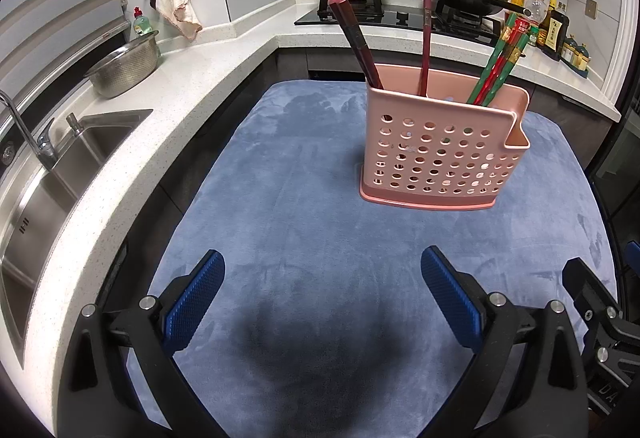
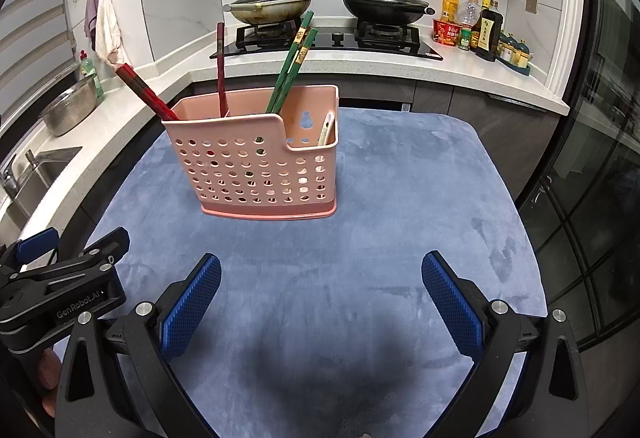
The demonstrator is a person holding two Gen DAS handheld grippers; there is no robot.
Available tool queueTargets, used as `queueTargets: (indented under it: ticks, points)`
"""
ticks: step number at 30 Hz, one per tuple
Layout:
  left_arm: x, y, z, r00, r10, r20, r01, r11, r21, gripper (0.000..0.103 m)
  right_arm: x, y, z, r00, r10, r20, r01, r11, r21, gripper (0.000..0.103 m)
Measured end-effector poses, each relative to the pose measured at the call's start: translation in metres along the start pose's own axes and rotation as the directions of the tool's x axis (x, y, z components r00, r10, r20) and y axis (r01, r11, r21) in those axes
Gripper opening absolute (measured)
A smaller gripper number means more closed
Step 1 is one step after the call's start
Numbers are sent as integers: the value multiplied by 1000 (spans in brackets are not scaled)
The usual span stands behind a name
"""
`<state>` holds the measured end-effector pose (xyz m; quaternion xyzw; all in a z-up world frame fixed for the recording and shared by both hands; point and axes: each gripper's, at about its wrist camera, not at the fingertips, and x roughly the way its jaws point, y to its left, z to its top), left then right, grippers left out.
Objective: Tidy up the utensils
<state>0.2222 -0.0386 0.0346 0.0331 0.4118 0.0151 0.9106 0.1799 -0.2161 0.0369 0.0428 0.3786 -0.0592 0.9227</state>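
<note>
My left gripper (image 1: 322, 274) and right gripper (image 2: 320, 278) both hover spread wide and empty above the blue velvety cloth-covered table (image 2: 400, 238). The pink perforated plastic utensil caddy (image 2: 256, 166) stands upright mid-table, well apart from both. It holds dark red chopsticks (image 2: 146, 92), green chopsticks (image 2: 290, 66) and what appears to be a pale spoon handle (image 2: 326, 128) in its low end compartment.
</note>
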Motion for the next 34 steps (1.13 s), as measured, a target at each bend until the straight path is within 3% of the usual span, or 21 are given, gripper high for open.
queueTargets:
  ticks: [34]
  points:
    - [4, 0, 1, 1000, 1, -6, -1, 1000, 11, 94, 3, 2, 0, 1000, -13, -12, 13, 1000, 1, 97]
